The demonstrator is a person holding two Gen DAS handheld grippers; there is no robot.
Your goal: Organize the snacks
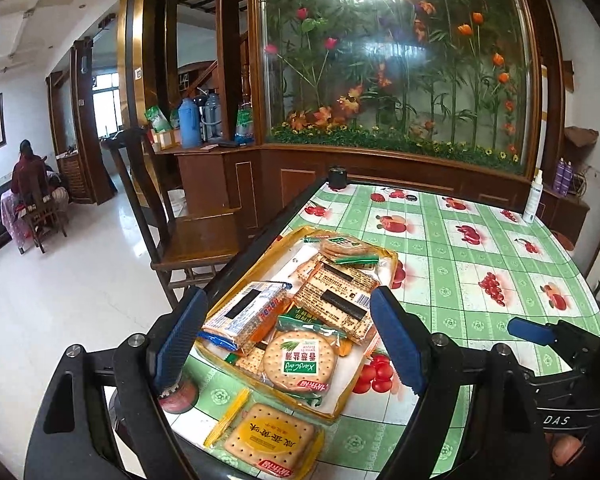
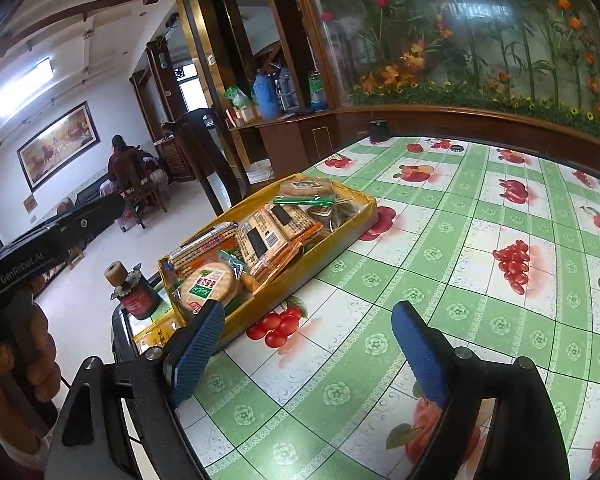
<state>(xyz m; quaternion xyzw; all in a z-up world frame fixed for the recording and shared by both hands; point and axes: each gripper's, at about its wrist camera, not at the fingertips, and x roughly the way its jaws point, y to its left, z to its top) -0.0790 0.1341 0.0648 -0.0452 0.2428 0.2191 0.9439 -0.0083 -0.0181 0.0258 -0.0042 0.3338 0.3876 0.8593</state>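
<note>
A yellow tray [image 1: 392, 258] [image 2: 340, 224] near the table's left edge holds several cracker packets, among them a round green-label packet [image 1: 298, 362] [image 2: 208, 286]. One square yellow-label cracker packet [image 1: 268, 442] lies on the tablecloth outside the tray, at the near edge. My left gripper [image 1: 288, 344] is open and empty, hovering over the tray's near end. My right gripper [image 2: 308, 354] is open and empty, above the tablecloth to the right of the tray; one of its fingers shows in the left wrist view [image 1: 530, 332].
A small dark red bottle [image 2: 138, 294] [image 1: 178, 394] stands at the table's near left corner. A black cup [image 1: 337, 178] and a white spray bottle [image 1: 534, 196] stand at the far edge. A wooden chair [image 1: 188, 240] stands left of the table.
</note>
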